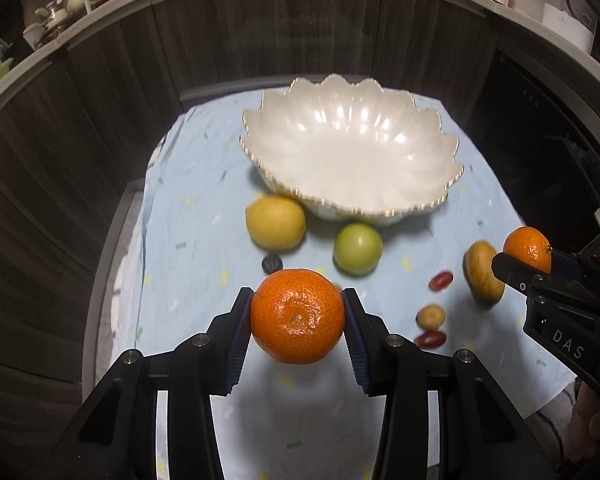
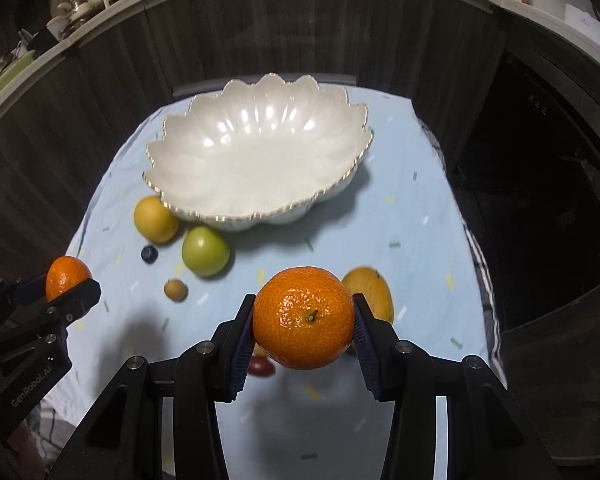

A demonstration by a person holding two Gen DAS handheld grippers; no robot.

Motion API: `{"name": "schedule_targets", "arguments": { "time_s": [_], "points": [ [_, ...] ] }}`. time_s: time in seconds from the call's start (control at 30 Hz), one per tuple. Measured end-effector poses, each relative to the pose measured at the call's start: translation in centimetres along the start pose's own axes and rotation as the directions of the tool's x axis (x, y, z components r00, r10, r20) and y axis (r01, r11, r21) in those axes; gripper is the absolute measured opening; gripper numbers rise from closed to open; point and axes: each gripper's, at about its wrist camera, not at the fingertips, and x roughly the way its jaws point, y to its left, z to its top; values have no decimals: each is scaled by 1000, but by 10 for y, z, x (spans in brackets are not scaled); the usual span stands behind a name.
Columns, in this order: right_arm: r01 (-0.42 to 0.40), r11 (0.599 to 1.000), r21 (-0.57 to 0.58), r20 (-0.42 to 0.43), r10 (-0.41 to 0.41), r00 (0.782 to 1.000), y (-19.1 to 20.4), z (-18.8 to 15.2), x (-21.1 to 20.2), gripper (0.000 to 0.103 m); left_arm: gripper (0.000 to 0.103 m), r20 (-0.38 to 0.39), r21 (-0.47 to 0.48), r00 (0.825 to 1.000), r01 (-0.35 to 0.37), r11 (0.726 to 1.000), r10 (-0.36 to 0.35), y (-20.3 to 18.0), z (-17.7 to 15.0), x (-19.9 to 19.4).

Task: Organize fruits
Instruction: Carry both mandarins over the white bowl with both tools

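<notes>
My left gripper [image 1: 298, 316] is shut on a tangerine [image 1: 298, 314] and holds it above the cloth, short of the white scalloped bowl [image 1: 440, 144]. My right gripper [image 2: 304, 322] is shut on a second tangerine [image 2: 304, 316], also above the cloth. Each gripper shows in the other view with its tangerine: the right gripper [image 1: 526, 258] at the right edge, the left gripper [image 2: 68, 286] at the left edge. The bowl [image 2: 172, 148] holds nothing. A lemon [image 1: 275, 222], a green apple [image 1: 357, 249], a mango [image 1: 482, 278], a blueberry [image 1: 272, 263], red grapes [image 1: 441, 280] and a small brown fruit [image 1: 431, 317] lie on the cloth.
A light blue cloth [image 1: 188, 208] covers the small table. Dark wood cabinet fronts [image 1: 100, 120] stand behind and to the left. A dark appliance front [image 2: 548, 208] stands at the right. A counter with jars and dishes [image 1: 60, 8] runs above.
</notes>
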Motion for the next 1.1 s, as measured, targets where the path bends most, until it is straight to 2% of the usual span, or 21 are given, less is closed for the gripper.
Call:
{"name": "schedule_targets", "arguments": {
  "time_s": [0.53, 0.9, 1.1],
  "points": [
    [8, 1000, 1, 43, -8, 999, -9, 64, 11, 46, 43, 51, 4, 999, 8, 1000, -8, -1, 63, 13],
    [22, 1000, -20, 67, -21, 998, -12, 101, 37, 46, 43, 54, 22, 999, 7, 1000, -8, 3, 92, 39],
    [27, 999, -19, 51, -26, 998, -18, 115, 56, 46, 43, 54, 28, 998, 12, 1000, -14, 4, 107, 56]
  ]
}}
